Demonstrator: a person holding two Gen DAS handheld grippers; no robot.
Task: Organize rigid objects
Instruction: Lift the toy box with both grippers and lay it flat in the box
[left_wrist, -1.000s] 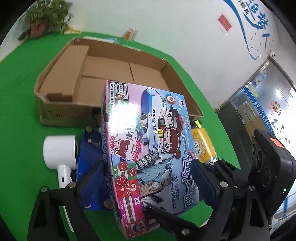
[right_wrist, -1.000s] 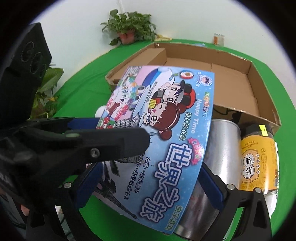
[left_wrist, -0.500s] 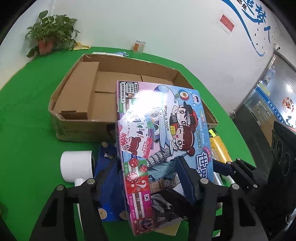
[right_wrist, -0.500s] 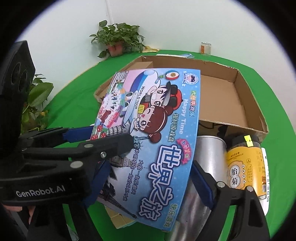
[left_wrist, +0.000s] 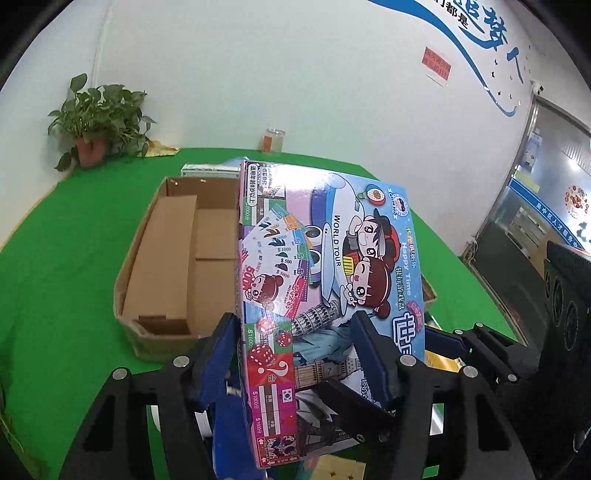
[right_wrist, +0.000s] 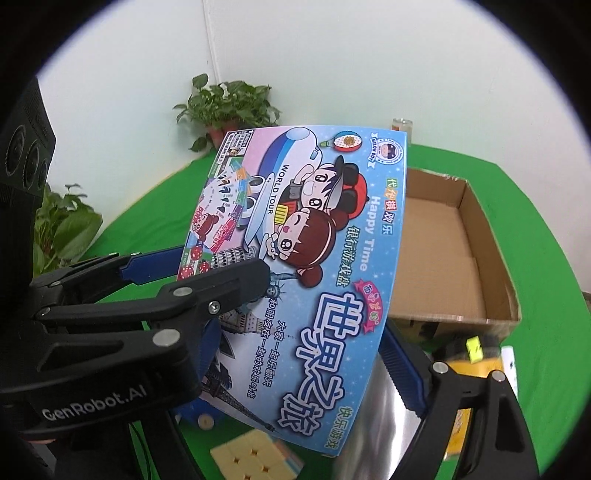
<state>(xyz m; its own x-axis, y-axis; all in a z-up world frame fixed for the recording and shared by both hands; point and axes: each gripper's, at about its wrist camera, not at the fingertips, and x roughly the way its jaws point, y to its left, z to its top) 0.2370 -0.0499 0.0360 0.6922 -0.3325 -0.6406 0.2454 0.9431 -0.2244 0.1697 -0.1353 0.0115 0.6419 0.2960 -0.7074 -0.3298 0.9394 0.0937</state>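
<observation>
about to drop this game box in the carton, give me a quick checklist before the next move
1. Left gripper pads pressed on the board game box, near its side edge: ok.
2. Right gripper clamped across the box's width: ok.
3. Box raised off the green table, far end tilted up: ok.
4. Cardboard carton open, bare floor showing: ok.
5. Folded inner flap along the carton's left side leaves enough room: cannot tell.
6. Cube puzzle and silver tin underneath, clear of the box: ok.
</observation>
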